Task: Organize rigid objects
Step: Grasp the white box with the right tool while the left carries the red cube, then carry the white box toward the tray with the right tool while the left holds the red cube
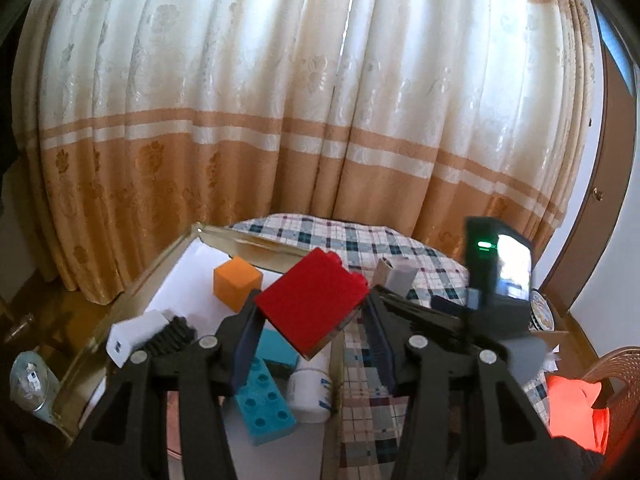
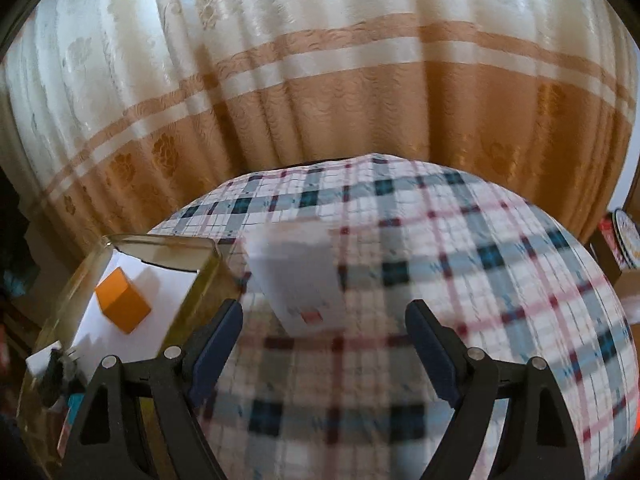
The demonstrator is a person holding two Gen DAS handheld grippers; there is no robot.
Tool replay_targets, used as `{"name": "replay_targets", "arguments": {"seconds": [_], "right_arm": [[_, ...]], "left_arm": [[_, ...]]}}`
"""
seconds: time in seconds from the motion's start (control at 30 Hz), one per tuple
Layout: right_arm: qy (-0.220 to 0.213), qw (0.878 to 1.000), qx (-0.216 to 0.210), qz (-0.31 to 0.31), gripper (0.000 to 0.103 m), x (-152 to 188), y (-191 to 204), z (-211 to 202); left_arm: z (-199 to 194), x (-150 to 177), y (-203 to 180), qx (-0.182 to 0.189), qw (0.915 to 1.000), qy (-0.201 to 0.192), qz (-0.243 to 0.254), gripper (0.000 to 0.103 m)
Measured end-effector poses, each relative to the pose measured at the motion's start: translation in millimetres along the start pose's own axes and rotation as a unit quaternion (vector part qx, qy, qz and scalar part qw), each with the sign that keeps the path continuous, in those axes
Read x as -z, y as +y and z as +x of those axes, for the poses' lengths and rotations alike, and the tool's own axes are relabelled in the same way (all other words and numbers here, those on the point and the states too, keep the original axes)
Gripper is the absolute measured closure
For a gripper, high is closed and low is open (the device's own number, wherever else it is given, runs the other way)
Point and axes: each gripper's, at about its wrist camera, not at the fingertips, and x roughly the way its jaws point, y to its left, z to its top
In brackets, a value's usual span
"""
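Note:
My left gripper [image 1: 312,304] is shut on a red building brick [image 1: 316,300], held tilted above the right wall of a shallow gold-edged box [image 1: 160,268]. Inside the box lie an orange cube [image 1: 236,282], a white charger [image 1: 132,336], a teal brick [image 1: 264,404] and a white jar [image 1: 310,394]. My right gripper [image 2: 324,308] is open over the plaid tablecloth [image 2: 480,280]. A blurred white box [image 2: 296,284] lies just ahead of its fingers. The same box [image 1: 394,276] shows in the left wrist view, beside the right gripper's black housing [image 1: 496,280].
A cream and orange curtain [image 1: 280,100] hangs close behind the table. A glass [image 1: 30,380] stands left of the box. At the right are a decorated plate [image 1: 542,312], a bright orange object [image 1: 576,404], a brown plastic chair [image 1: 616,364] and a wooden door [image 1: 600,184].

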Motion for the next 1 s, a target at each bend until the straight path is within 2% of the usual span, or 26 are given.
{"name": "replay_targets", "arguments": {"seconds": [0.2,0.27,0.33,0.37,0.4,0.47,0.63,0.87,1.0], "right_arm": [[0.020,0.999,0.033,-0.025,0.018,-9.8,19.2,32.5],[0.023,0.999,0.022,-0.013,0.019,-11.1,17.2,35.6],[0.018,1.000,0.020,-0.006,0.040,-12.5,15.0,35.1],[0.020,1.000,0.013,-0.005,0.053,-12.2,14.6,35.9],[0.024,1.000,0.010,-0.007,0.059,-11.6,15.5,37.2],[0.020,1.000,0.005,-0.007,0.059,-9.7,14.7,33.4],[-0.033,0.999,-0.005,-0.023,0.059,1.3,12.4,0.4],[-0.041,0.996,-0.075,0.024,0.059,28.2,-7.0,-38.8],[-0.058,0.994,-0.088,0.018,0.059,43.3,-7.6,-60.1]], "left_arm": [[2.0,-2.8,5.3,-0.026,0.9996,-0.001,0.008,0.054],[4.0,-1.4,8.2,-0.035,0.9994,0.003,0.009,0.054],[4.9,-0.1,12.0,-0.040,0.9992,0.005,0.006,0.054],[5.1,-0.1,13.4,-0.042,0.9991,0.006,0.005,0.054],[4.6,-0.1,14.0,-0.045,0.9990,0.007,0.005,0.054],[3.2,-0.3,14.4,-0.051,0.9986,0.004,0.007,0.054],[3.9,2.0,18.6,-0.057,0.9983,0.008,0.001,0.054],[9.0,10.4,10.7,-0.056,0.9982,0.023,0.001,0.054],[10.6,17.0,-3.6,-0.056,0.9980,0.027,0.014,0.054]]}}
